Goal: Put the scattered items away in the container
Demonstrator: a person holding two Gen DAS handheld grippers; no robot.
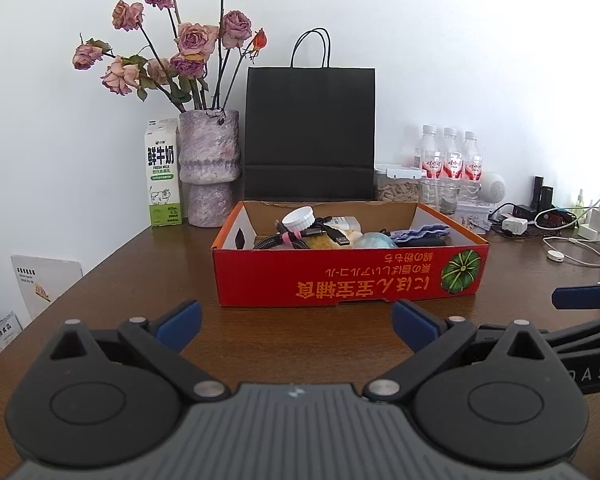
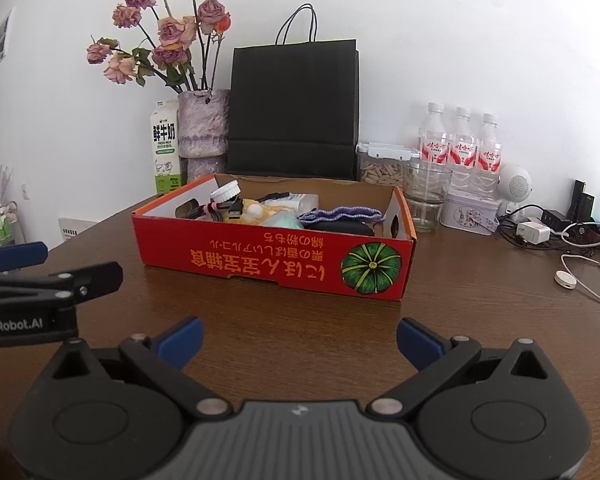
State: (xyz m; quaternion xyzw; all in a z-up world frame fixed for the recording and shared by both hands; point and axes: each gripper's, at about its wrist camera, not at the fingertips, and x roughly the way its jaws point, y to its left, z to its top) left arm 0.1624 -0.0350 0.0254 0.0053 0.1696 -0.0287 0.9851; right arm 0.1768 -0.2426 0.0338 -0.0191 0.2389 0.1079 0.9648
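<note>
A red cardboard box (image 1: 352,276) (image 2: 260,256) with a pumpkin picture stands mid-table. Inside lie a white jar lid (image 1: 298,219) (image 2: 226,192), black USB cables (image 1: 284,240) (image 2: 220,211), a pale teal ball (image 1: 374,240) (image 2: 284,220), a purple knitted cloth (image 1: 420,234) (image 2: 340,215) and a black flat item (image 2: 342,227). My left gripper (image 1: 296,326) hovers open in front of the box with nothing between its blue pads. My right gripper (image 2: 300,342) is likewise open and holds nothing, a little short of the box's front wall.
Behind the box stand a black paper bag (image 1: 310,132), a vase of dried roses (image 1: 210,168), a milk carton (image 1: 162,172), three water bottles (image 2: 460,144), a glass (image 2: 426,196) and a tin (image 2: 470,212). Chargers and white cables (image 2: 572,256) lie at the right.
</note>
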